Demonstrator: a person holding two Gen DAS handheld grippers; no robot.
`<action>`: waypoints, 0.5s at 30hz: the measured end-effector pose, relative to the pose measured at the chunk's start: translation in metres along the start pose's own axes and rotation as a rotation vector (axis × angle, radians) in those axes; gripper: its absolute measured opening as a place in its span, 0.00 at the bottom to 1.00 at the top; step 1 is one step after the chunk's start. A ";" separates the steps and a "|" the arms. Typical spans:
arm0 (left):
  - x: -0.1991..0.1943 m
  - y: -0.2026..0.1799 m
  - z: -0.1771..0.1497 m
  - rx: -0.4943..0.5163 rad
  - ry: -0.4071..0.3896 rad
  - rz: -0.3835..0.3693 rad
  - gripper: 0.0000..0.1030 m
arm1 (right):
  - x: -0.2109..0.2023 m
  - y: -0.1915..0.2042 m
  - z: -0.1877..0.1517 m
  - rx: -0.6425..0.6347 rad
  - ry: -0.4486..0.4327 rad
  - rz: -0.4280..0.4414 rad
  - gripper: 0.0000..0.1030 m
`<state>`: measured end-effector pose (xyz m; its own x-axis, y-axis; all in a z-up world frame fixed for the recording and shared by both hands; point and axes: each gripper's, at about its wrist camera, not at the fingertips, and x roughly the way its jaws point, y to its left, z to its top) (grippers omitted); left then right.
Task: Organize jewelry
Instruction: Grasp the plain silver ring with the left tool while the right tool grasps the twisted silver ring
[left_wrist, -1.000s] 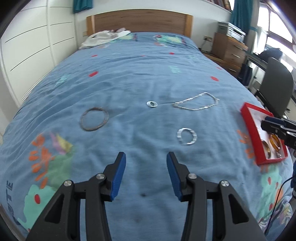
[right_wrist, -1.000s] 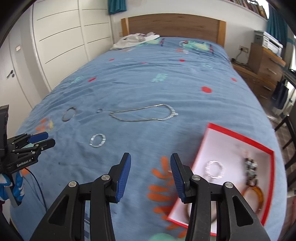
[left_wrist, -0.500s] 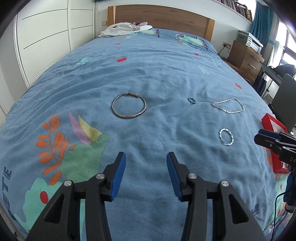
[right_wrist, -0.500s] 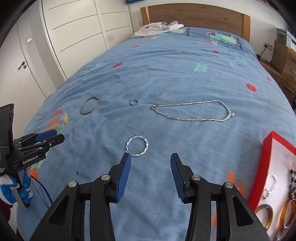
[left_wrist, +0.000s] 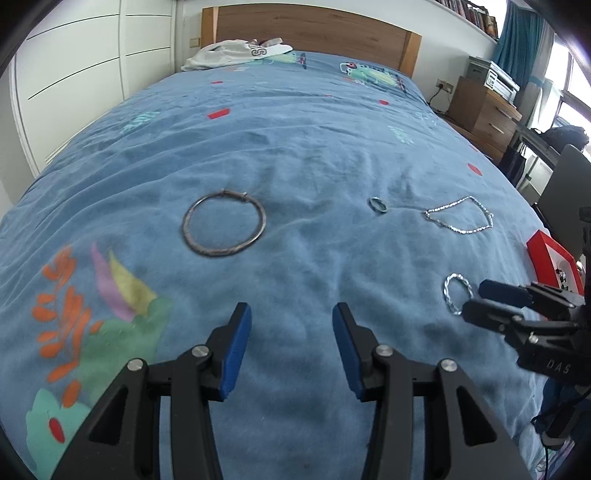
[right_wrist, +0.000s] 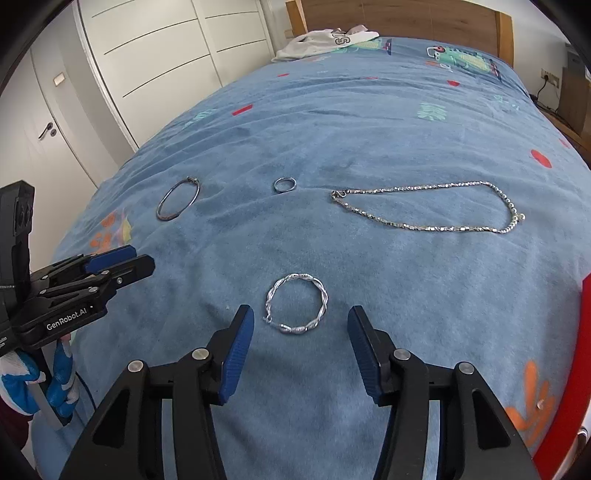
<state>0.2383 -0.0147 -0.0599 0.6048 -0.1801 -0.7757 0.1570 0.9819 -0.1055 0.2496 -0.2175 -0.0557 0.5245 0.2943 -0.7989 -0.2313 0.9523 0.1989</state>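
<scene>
Taking the twisted silver bracelet (right_wrist: 296, 309) on the blue bedspread (right_wrist: 369, 140) as the landmark, the left gripper (left_wrist: 291, 347) hangs off to its left with jaws apart and empty, facing the plain bangle (left_wrist: 224, 224), likely its own next pick. The right gripper (right_wrist: 301, 345) sits just short of the bracelet, its jaws opening and nothing between them yet, evidently to straddle it. To the bracelet's right, the red tray (left_wrist: 550, 254) waits for the pieces.

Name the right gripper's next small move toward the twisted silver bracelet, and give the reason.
Probably ease the right gripper forward and down so its fingers straddle the twisted silver bracelet. Its jaws are opening with nothing between them, and the bracelet lies flat on the blue bedspread just ahead of the fingertips.
</scene>
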 end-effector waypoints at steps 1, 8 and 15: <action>0.004 -0.003 0.003 0.003 -0.001 -0.007 0.42 | 0.003 0.000 0.001 0.001 0.001 0.001 0.51; 0.035 -0.024 0.029 0.005 -0.003 -0.064 0.42 | 0.021 0.002 0.003 -0.042 0.006 -0.016 0.49; 0.060 -0.048 0.051 0.030 -0.009 -0.097 0.42 | 0.013 -0.010 -0.003 -0.054 -0.017 -0.028 0.38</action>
<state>0.3069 -0.0752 -0.0703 0.5928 -0.2748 -0.7570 0.2384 0.9577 -0.1610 0.2565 -0.2231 -0.0700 0.5449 0.2690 -0.7941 -0.2601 0.9546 0.1450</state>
